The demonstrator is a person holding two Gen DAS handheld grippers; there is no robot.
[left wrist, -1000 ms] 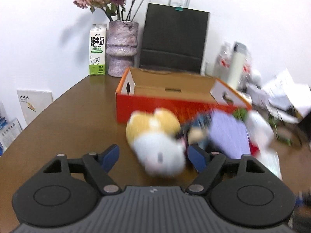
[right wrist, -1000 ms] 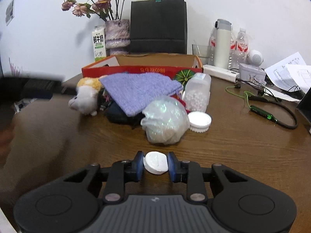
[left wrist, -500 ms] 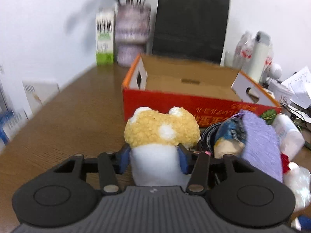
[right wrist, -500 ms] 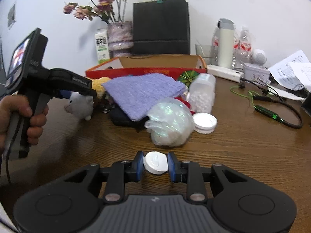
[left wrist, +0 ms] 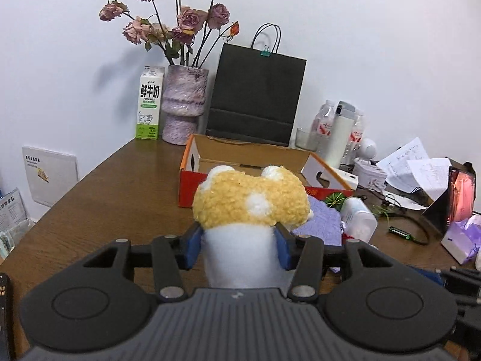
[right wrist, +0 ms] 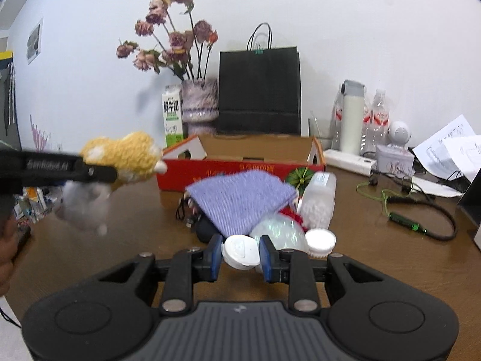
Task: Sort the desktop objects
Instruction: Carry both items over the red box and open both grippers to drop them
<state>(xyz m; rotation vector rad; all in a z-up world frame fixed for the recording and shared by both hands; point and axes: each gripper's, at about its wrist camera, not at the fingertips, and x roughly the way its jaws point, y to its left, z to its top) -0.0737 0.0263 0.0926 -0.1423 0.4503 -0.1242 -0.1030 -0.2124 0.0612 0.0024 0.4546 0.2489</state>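
Note:
A yellow-and-white plush toy (left wrist: 251,207) fills the middle of the left wrist view, and my left gripper (left wrist: 239,248) is shut on its white body, holding it above the wooden desk (left wrist: 120,198). The same plush toy (right wrist: 120,158) hangs at the left of the right wrist view, off the desk. My right gripper (right wrist: 240,254) is shut on a small white cap (right wrist: 240,252) and is raised over the pile. Behind stands an open orange cardboard box (left wrist: 249,158), also the orange box (right wrist: 240,162), with nothing visible inside.
A pile lies before the box: purple cloth (right wrist: 240,200), clear jar of white pellets (right wrist: 318,201), shiny plastic bag (right wrist: 278,230), white lid (right wrist: 320,239), dark cables. Milk carton (left wrist: 149,102), flower vase (left wrist: 184,105), black paper bag (left wrist: 255,96), bottles, papers and a green cable (right wrist: 405,219) line the back and right.
My left gripper closed on the plush toy and lifted it off the desk. My right gripper rose with the white cap still held.

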